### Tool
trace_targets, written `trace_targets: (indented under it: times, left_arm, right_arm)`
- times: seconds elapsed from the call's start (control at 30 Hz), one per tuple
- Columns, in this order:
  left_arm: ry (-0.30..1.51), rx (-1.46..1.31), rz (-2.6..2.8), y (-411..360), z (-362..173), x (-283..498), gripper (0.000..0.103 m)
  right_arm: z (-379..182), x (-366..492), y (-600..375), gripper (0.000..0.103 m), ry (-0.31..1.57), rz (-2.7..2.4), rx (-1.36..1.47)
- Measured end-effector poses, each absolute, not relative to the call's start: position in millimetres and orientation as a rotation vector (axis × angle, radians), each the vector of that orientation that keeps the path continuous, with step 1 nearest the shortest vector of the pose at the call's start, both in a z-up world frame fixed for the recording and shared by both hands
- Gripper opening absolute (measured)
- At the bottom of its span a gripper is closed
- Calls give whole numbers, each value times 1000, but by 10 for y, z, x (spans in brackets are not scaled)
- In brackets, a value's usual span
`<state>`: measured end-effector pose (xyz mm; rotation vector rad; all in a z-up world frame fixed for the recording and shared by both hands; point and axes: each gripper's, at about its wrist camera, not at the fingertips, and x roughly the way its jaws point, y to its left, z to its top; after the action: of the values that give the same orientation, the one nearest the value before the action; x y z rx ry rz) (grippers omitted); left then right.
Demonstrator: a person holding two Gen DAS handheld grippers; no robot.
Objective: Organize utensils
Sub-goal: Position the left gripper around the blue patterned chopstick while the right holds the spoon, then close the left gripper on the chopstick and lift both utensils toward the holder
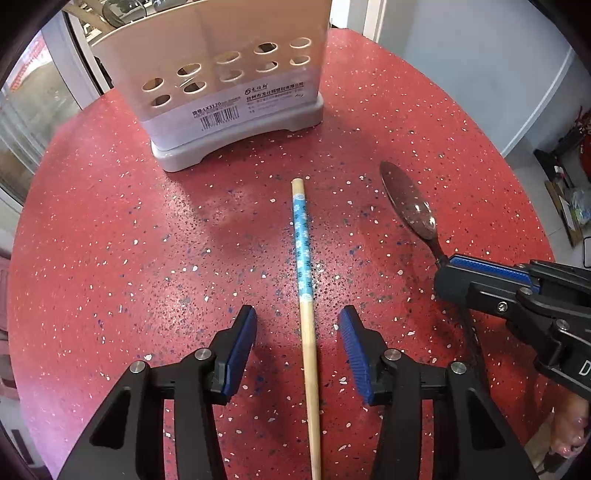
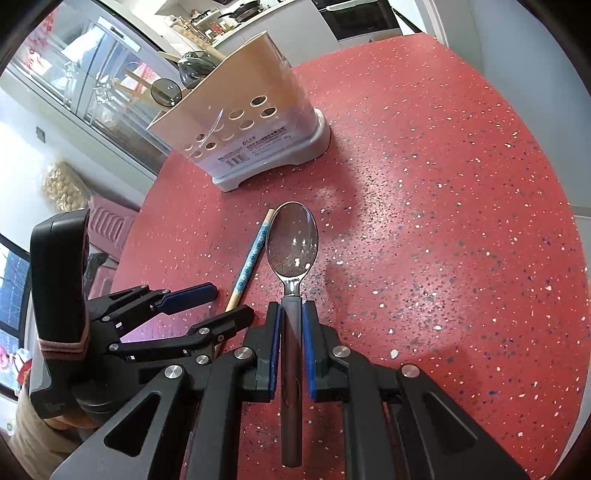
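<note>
A round red speckled table (image 2: 461,192) fills both views; behind it stands a pale grey wall (image 1: 480,74) with a white skirting board (image 1: 546,99); glass doors (image 2: 107,74) let in daylight at the left; a kitchen counter (image 2: 236,22) with pans and a built-in oven (image 2: 358,18) lies beyond.

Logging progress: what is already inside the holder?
In the right wrist view, two spoon bowls and wooden sticks stick out of the holder top. Their lower parts are hidden by its walls.
</note>
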<state>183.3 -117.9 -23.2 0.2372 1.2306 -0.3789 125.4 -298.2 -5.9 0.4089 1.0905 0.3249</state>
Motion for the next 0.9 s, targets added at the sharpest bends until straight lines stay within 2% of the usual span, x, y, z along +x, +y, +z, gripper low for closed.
trace_targets:
  times: [0.13,0.2,0.23,0.3,0.53,0.9]
  left_arm:
    - [1223,235,-382,-1129,-253,1791,74]
    - [1217,234,-394,-1121,-249,1766,58]
    - [1217,238,-400,-1131,-248,1751,55]
    - [1213,249,-411,-1154,-250,1718,35]
    - [1171,196,-379,-1049,-243,1629,35]
    - [976,97,-290,-756,105,1377,35]
  right_arm:
    - [-62,1243,-2987,12,1090,327,412]
    - [-56,1236,-2990,12,1090,328,410]
    - [-50,1233,-2992,12,1090,327,410]
    - [-43,1234,-2999,12,1088,326,411]
    - [-25,1237,-3010,13,1082,328,409]
    - [-13,1241,-2981,13,1079,359,390]
